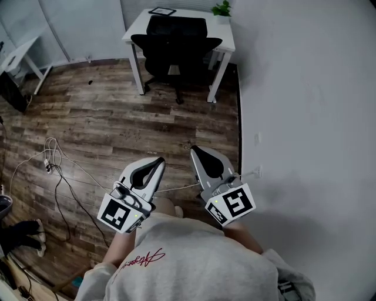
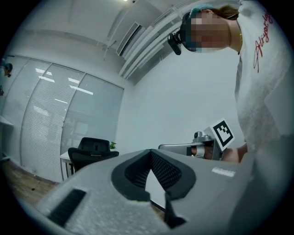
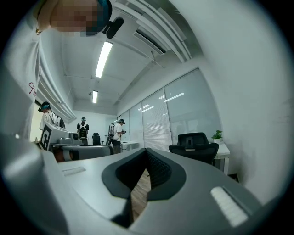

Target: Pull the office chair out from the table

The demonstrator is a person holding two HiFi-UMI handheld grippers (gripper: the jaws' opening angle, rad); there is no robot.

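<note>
We stand well back from a white table (image 1: 136, 26) set against the far wall, with a gripper in each hand held level at waist height and pointing toward it. The office chair (image 1: 176, 44), black with a mesh back, is tucked in at the table's near side, its seat between the table legs and its backrest facing us. It is well apart from both grippers, and nothing touches it.

The left gripper (image 1: 158, 160) has its fingers pressed together with nothing between them; its own view shows the chair (image 2: 92, 151) small and distant, left of the closed tips. The right gripper (image 1: 194, 150) is likewise pressed together and empty, and its view shows the chair (image 3: 195, 144) off to the right of the tips.

A small green plant (image 1: 222, 9) sits on the table's right rear corner, and a dark flat object (image 1: 162, 11) lies on its top behind the chair. A pale wall (image 1: 305, 88) runs close along the table's right edge. Bare wooden floor (image 1: 117, 117) stretches open between the table and us. Loose cables (image 1: 56, 161) lie on the floor, far to the table's near left.
</note>
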